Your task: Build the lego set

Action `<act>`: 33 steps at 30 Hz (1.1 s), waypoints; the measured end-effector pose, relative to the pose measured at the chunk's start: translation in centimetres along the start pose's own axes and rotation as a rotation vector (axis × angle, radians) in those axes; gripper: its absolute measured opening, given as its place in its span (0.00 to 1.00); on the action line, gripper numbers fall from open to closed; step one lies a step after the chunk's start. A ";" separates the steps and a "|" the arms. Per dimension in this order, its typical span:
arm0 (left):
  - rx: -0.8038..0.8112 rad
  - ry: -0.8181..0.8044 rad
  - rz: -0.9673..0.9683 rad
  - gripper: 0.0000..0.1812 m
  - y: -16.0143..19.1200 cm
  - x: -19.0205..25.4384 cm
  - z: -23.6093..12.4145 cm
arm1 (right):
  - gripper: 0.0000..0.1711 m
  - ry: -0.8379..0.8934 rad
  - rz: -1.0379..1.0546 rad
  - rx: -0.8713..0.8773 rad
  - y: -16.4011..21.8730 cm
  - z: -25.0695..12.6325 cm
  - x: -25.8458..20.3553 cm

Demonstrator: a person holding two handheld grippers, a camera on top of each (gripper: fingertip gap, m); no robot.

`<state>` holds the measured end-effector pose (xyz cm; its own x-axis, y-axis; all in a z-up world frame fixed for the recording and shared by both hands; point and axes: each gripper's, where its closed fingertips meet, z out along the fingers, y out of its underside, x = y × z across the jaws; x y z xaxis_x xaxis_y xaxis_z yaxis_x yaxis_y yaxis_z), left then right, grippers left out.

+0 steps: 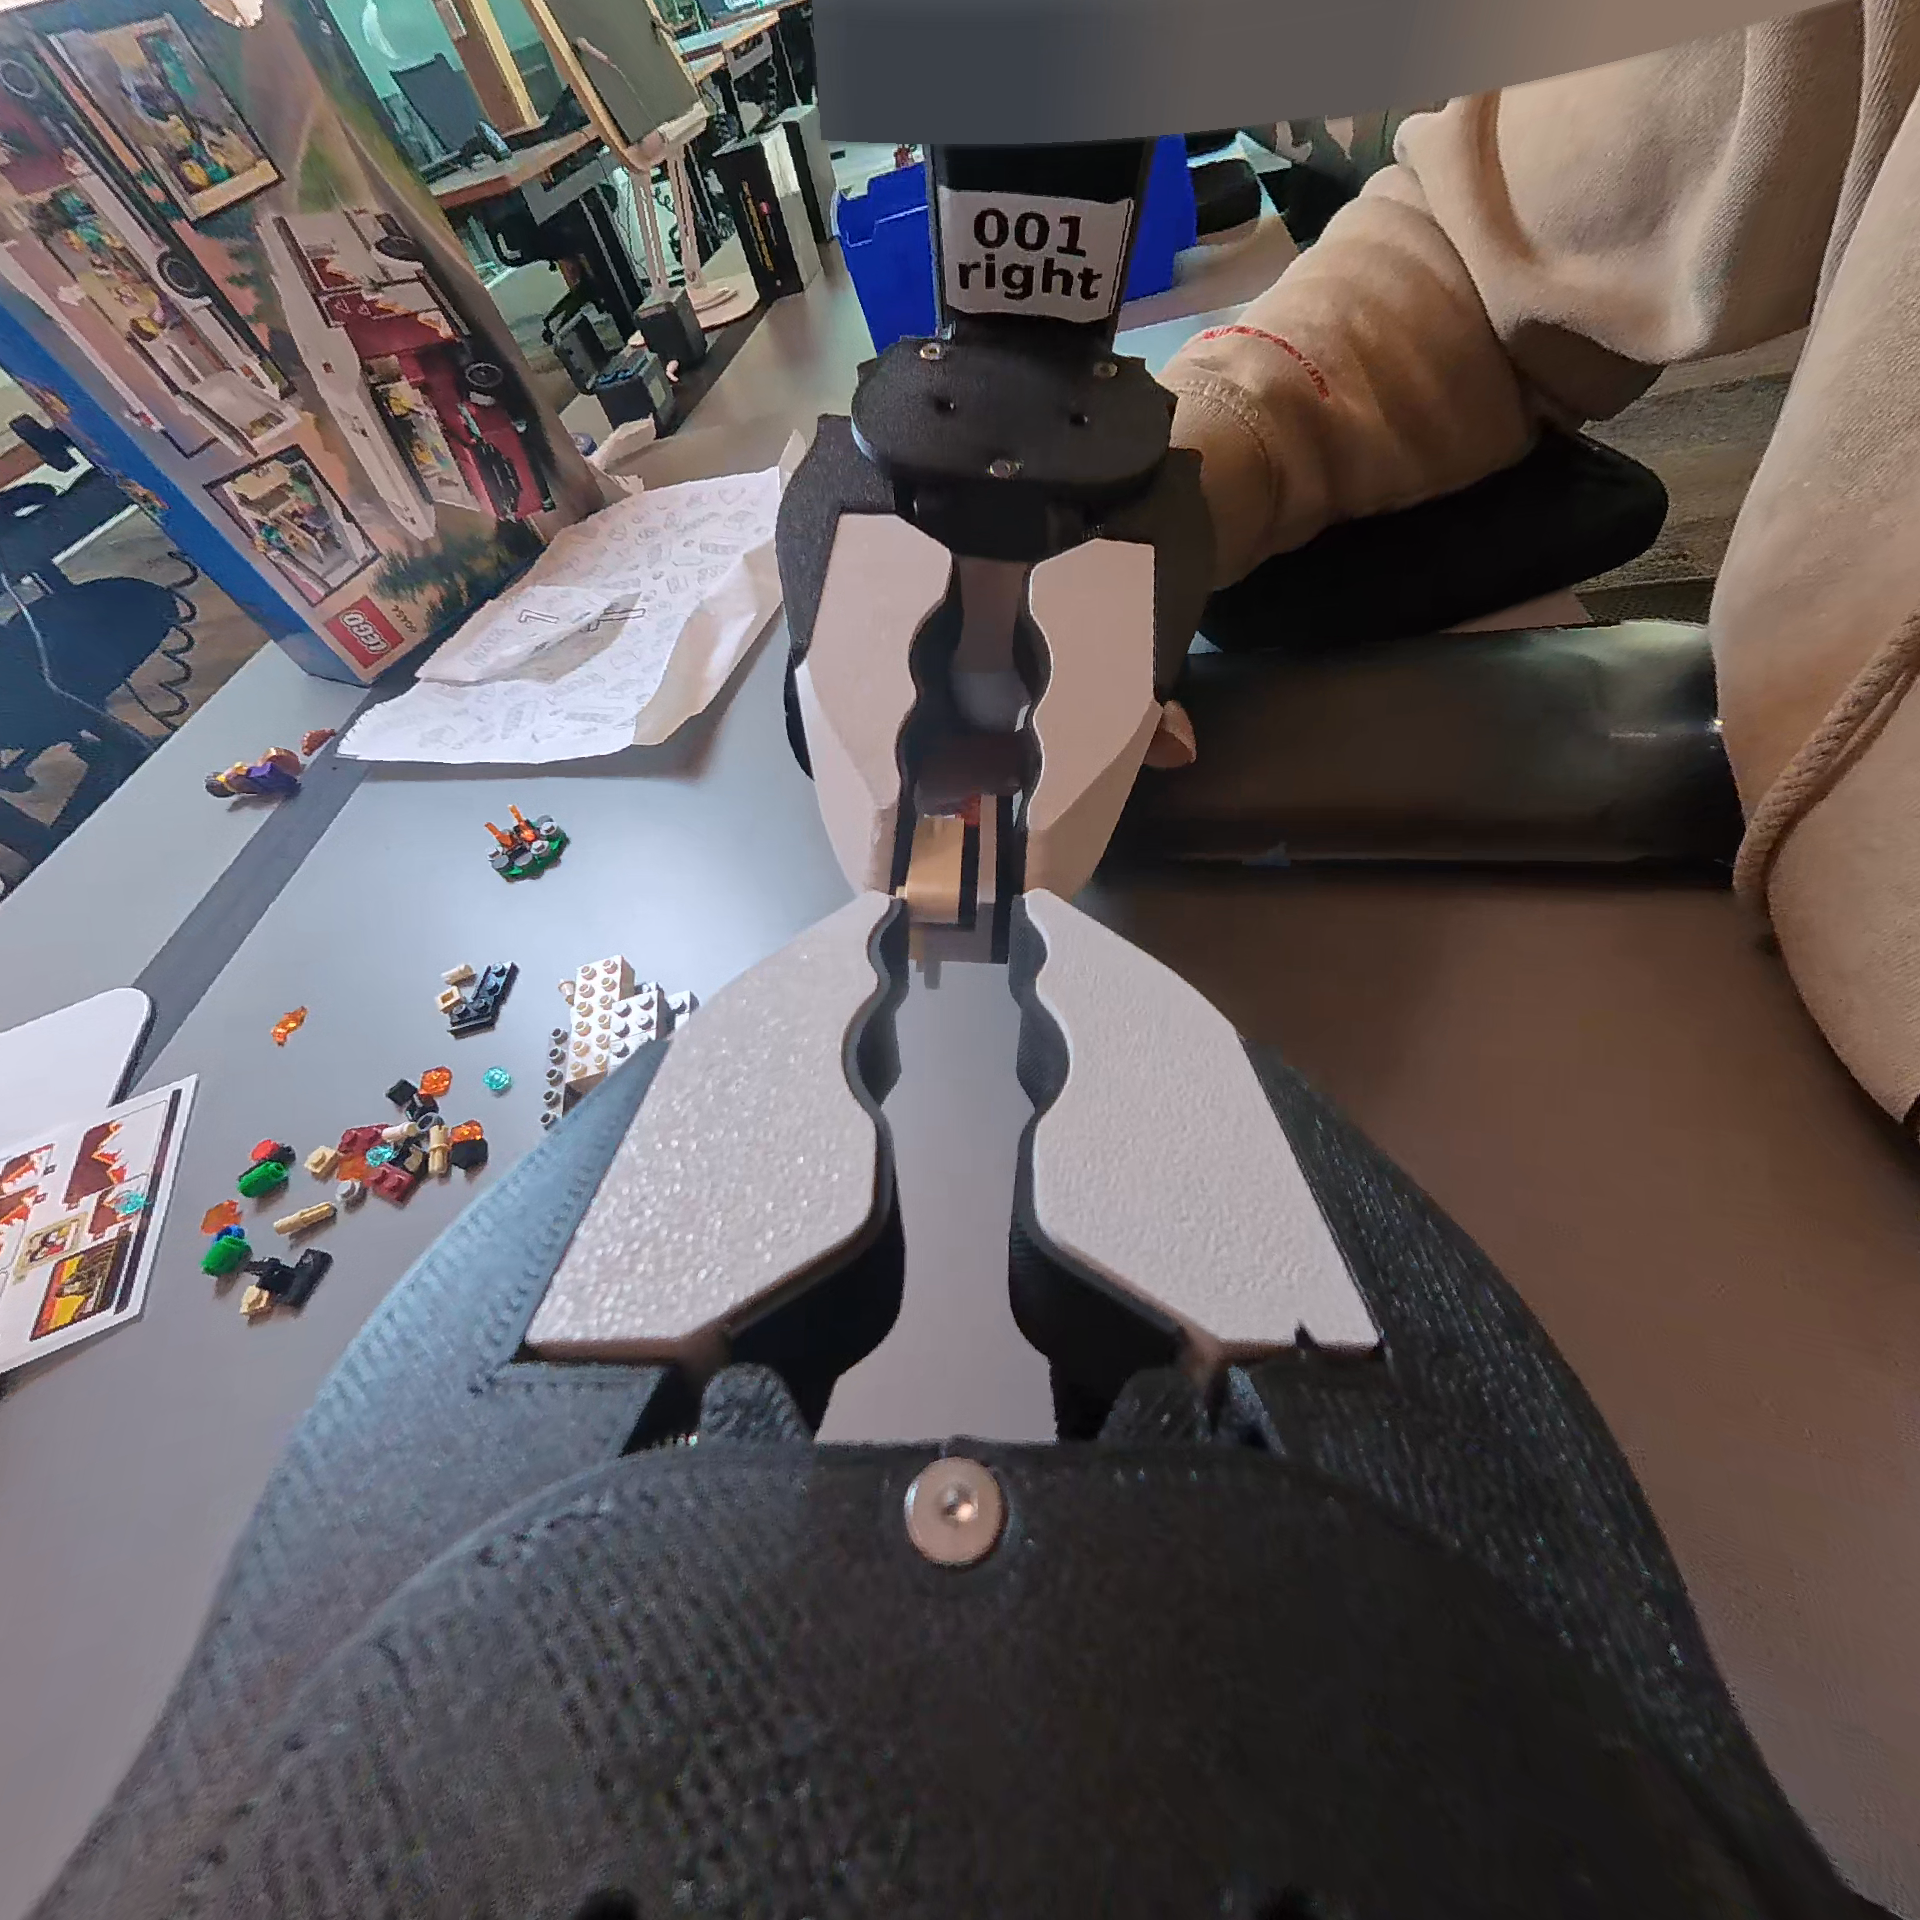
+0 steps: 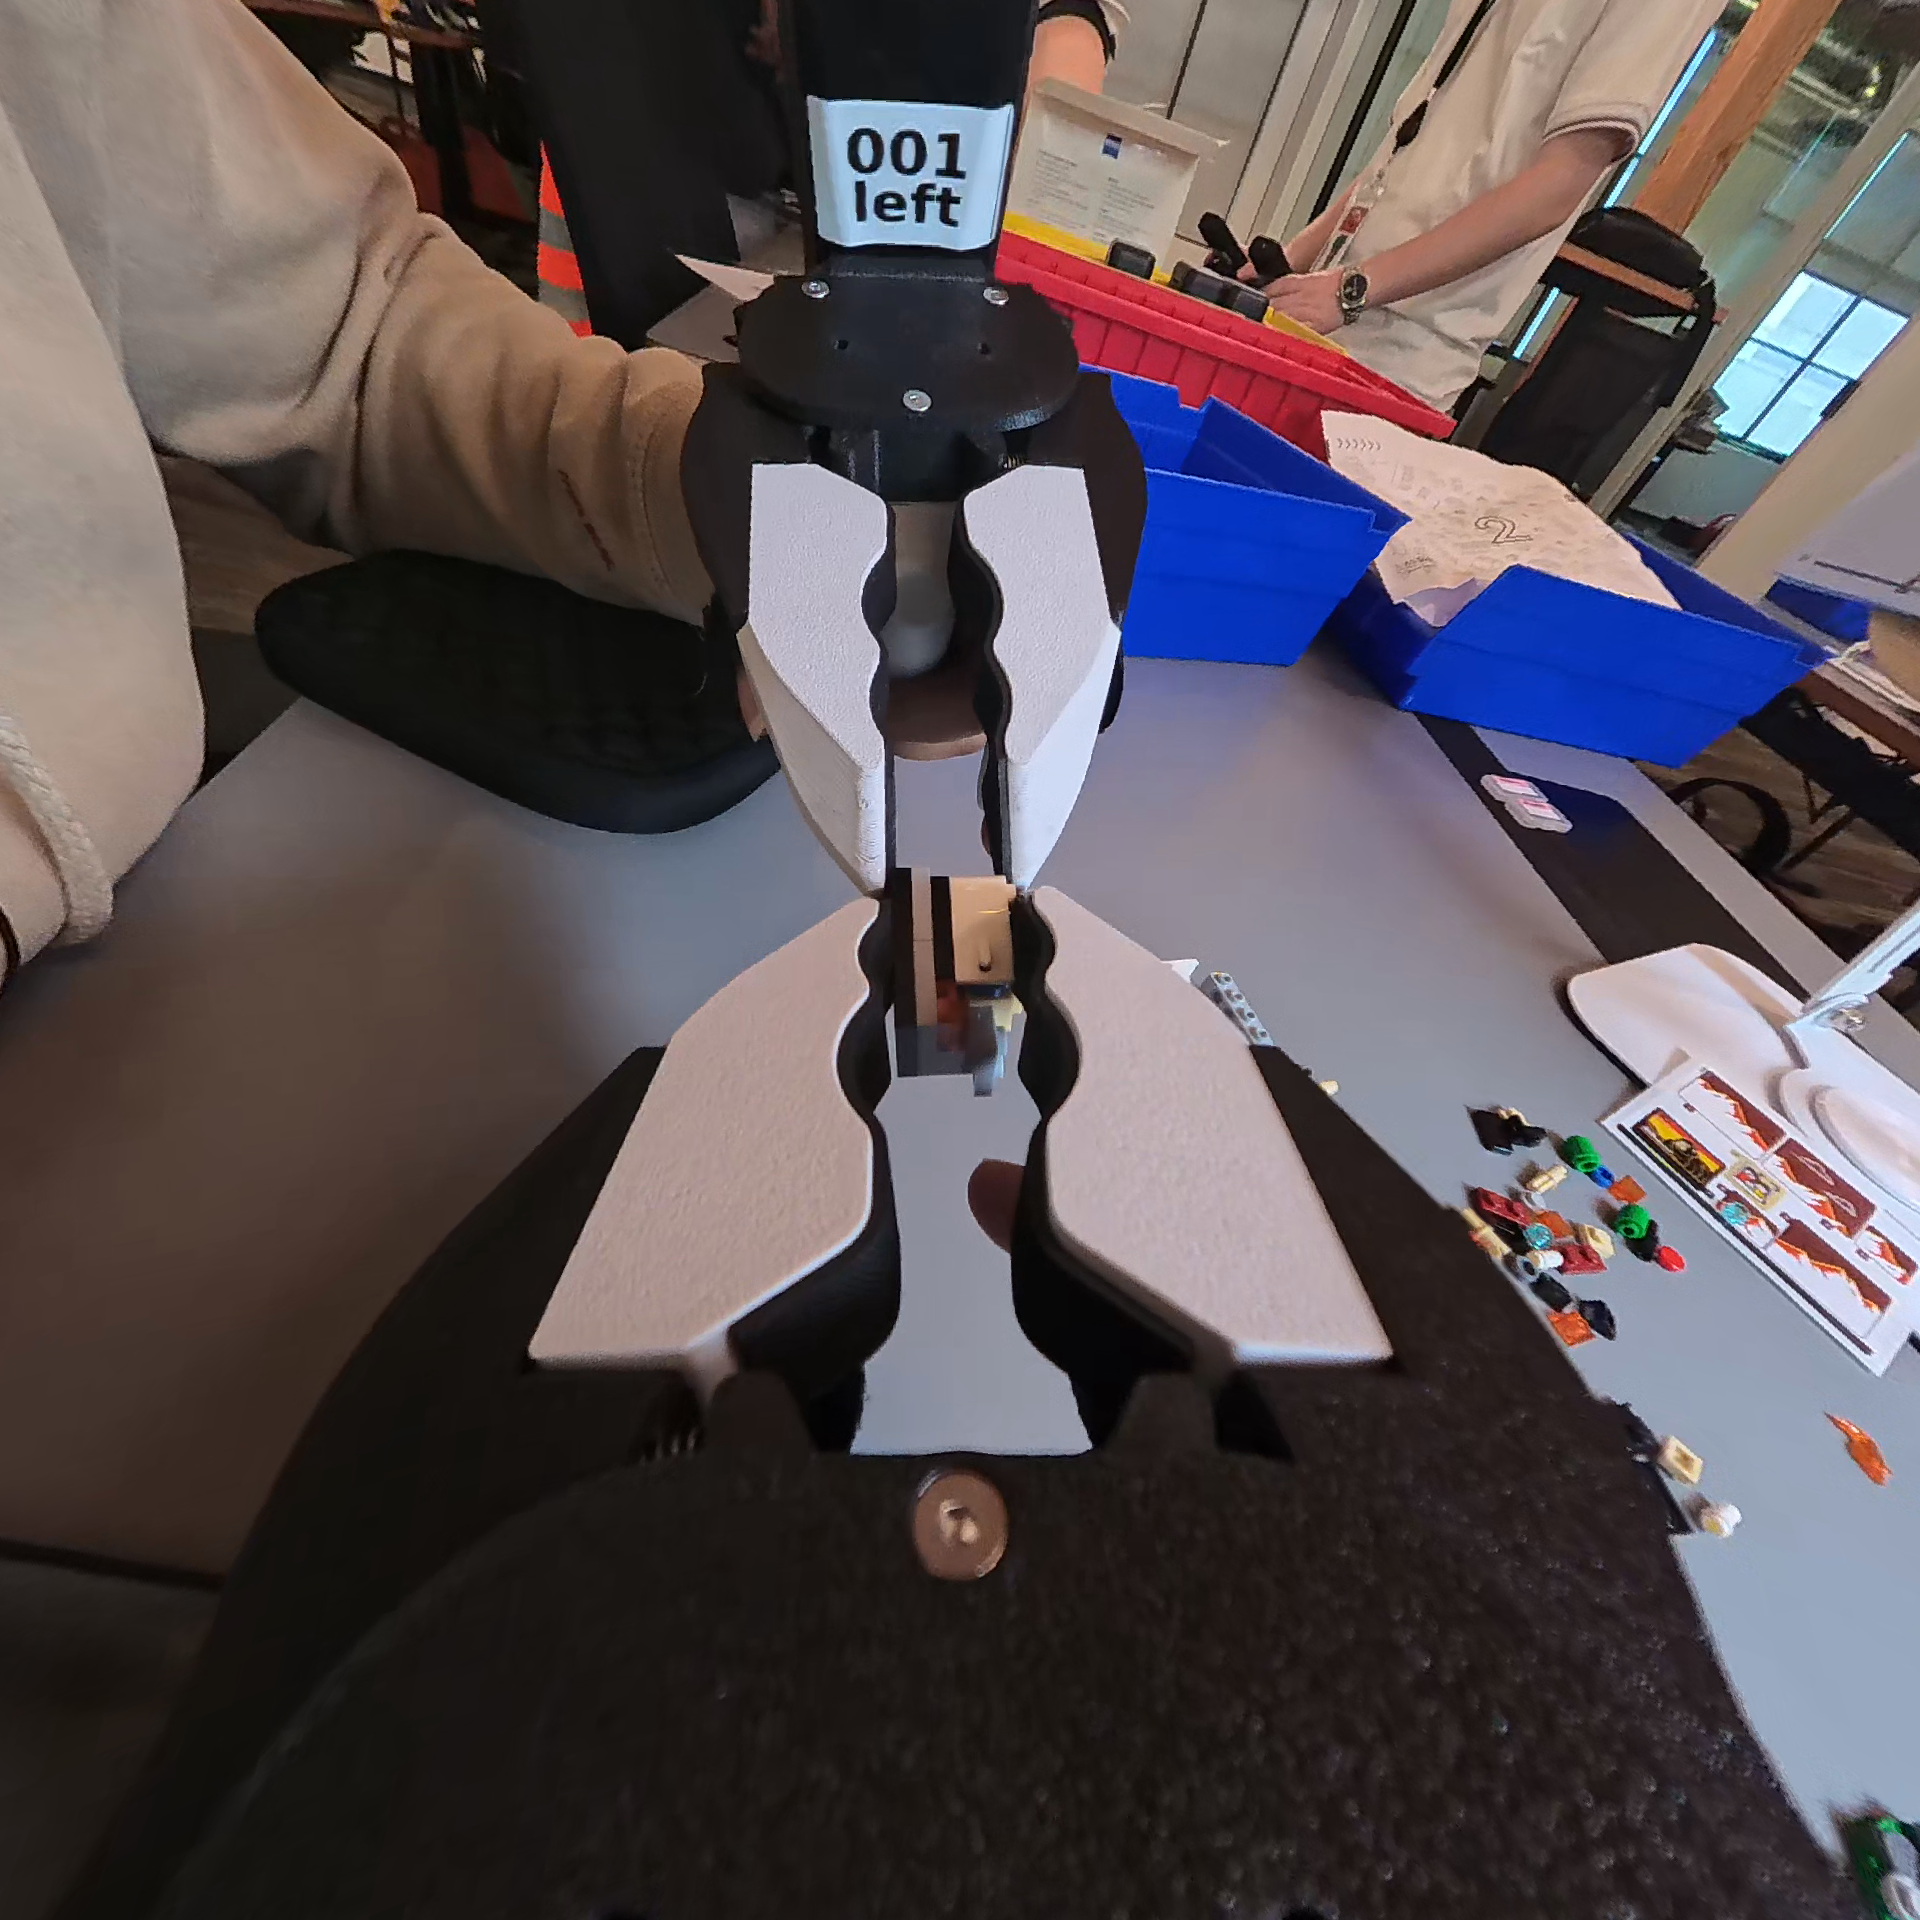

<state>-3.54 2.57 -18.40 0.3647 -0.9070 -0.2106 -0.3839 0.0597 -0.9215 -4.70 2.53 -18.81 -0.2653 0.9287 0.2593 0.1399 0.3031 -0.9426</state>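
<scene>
Two white-fingered black grippers meet tip to tip above the grey worktop [image 1: 623, 1403]: left gripper [image 1: 951, 920] and right gripper [image 2: 951, 925] each pinch the small black-and-tan brick assembly [image 2: 951, 987] between nearly closed fingers. Loose coloured bricks [image 1: 364, 1153] lie scattered towards the worktop's far edge.

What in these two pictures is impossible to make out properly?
- Small lego assembly: both views, mostly hidden between the fingers of the left gripper and right gripper; which one bears it is unclear.
- White brick build: left wrist view, partly behind that gripper's finger.
- Loose pieces: right wrist view, too small to tell shapes.
- Green piece: cut off by the corner.
</scene>
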 end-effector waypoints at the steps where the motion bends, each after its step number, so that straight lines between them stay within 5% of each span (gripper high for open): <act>1: -0.004 -0.002 0.005 0.10 0.1 0.0 0.0 | 0.12 -0.001 -0.002 -0.004 0.1 0.0 0.0; 8: 0.055 0.009 -0.081 0.10 0.1 -0.7 0.0 | 0.12 0.062 -0.057 -0.024 0.1 0.1 0.8; 14: 0.174 0.122 -0.513 0.27 -0.3 -2.1 -0.6 | 0.12 0.225 -0.318 -0.075 0.1 -0.1 1.9; 24: 0.065 0.184 -0.534 0.15 1.8 -0.8 0.6 | 0.13 0.269 -0.618 -0.152 1.0 0.8 1.0; 33: 0.075 0.031 -0.155 0.15 2.6 -2.3 -1.1 | 0.24 0.054 0.031 -0.111 1.9 0.4 1.4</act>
<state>-6.28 4.38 -19.95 0.3877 -0.9201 -0.0548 -0.2602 -0.0522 -0.9641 -5.21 4.33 -20.36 -0.2080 0.9473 0.2438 0.2533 0.2929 -0.9220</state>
